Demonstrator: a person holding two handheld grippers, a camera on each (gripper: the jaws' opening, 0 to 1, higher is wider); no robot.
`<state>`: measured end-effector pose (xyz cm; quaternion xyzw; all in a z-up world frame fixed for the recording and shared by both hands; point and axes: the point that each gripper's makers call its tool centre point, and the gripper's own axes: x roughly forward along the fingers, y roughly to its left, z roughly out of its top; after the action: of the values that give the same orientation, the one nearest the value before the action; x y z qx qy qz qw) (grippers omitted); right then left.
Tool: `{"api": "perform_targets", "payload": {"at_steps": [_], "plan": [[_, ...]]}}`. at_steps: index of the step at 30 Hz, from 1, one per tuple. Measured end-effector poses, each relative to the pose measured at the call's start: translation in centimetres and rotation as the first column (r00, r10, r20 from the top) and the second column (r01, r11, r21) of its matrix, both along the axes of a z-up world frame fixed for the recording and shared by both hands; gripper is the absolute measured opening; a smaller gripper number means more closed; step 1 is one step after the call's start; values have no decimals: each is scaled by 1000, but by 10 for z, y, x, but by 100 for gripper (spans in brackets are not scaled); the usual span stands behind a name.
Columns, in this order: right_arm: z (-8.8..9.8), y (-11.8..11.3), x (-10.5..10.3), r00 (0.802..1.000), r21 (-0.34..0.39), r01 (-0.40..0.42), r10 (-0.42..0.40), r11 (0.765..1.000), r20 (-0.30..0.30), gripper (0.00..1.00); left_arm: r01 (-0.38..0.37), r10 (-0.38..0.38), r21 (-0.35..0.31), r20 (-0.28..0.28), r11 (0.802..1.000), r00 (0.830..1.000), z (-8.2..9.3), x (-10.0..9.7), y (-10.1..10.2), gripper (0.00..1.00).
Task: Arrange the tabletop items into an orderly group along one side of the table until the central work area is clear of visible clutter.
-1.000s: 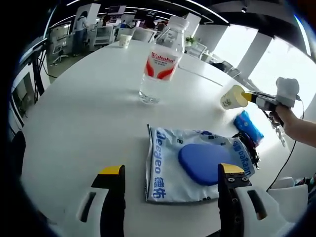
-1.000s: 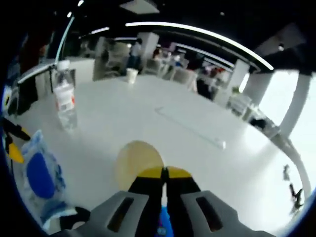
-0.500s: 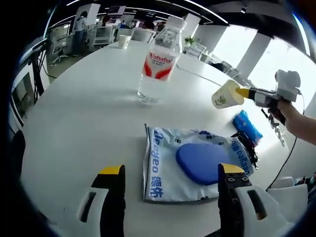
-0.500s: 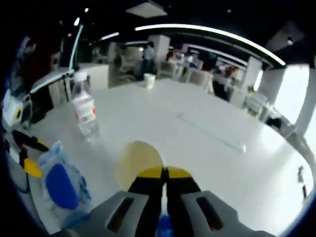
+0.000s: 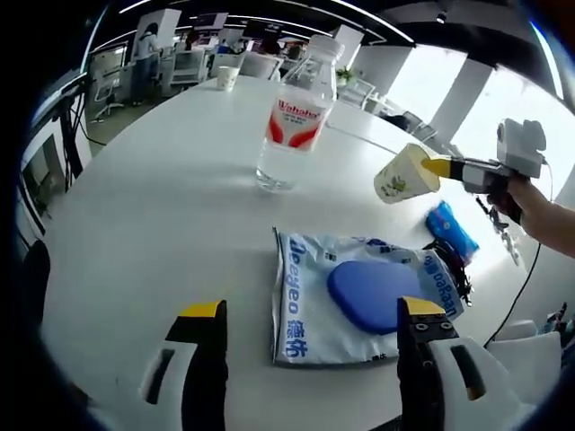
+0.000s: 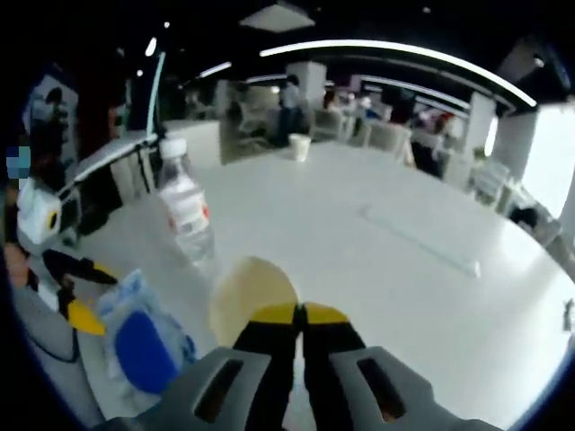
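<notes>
Right gripper (image 6: 300,312) clamped on paper cup (image 5: 400,174), held above table (image 5: 153,180) beside water bottle (image 5: 293,117); left gripper (image 5: 311,310) jaws apart, empty, near blue pouch (image 5: 359,292)

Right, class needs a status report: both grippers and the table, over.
Right gripper shut on paper cup, airborne. Left gripper open, empty. Bottle, blue pouch mid-table.

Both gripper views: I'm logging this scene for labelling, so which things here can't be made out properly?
- Black item, left gripper view: mostly hidden behind the blue-and-white pouch; what it is can't be told.
- Small blue packet, left gripper view: print too small to read.
- Paper cup, right gripper view: the shut right gripper covers its lower rim.
- Distant cup: too small for detail.
</notes>
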<state>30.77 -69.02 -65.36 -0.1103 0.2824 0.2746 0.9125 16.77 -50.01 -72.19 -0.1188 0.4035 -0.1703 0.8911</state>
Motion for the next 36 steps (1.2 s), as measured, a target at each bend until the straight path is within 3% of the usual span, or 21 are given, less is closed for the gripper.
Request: {"api": "perform_targets", "payload": {"at_steps": [14,24,30,36], "plan": [[-1,43,0,989,17,-127,128,992,-75,0,-7,7,-1,9,1000,1000,1,0,1,75],[0,57,6,980,24,-168,170,985,-101,0,-13,13,-7,20,1000,1000,4,1,3,75],[-4,62,10,974,29,-183,185,983,-128,0,10,-8,-30,80,1000,997,16,7,-3,77],[-8,68,13,969,27,-199,201,980,-147,0,56,-55,-8,129,998,990,26,12,-10,78]]}}
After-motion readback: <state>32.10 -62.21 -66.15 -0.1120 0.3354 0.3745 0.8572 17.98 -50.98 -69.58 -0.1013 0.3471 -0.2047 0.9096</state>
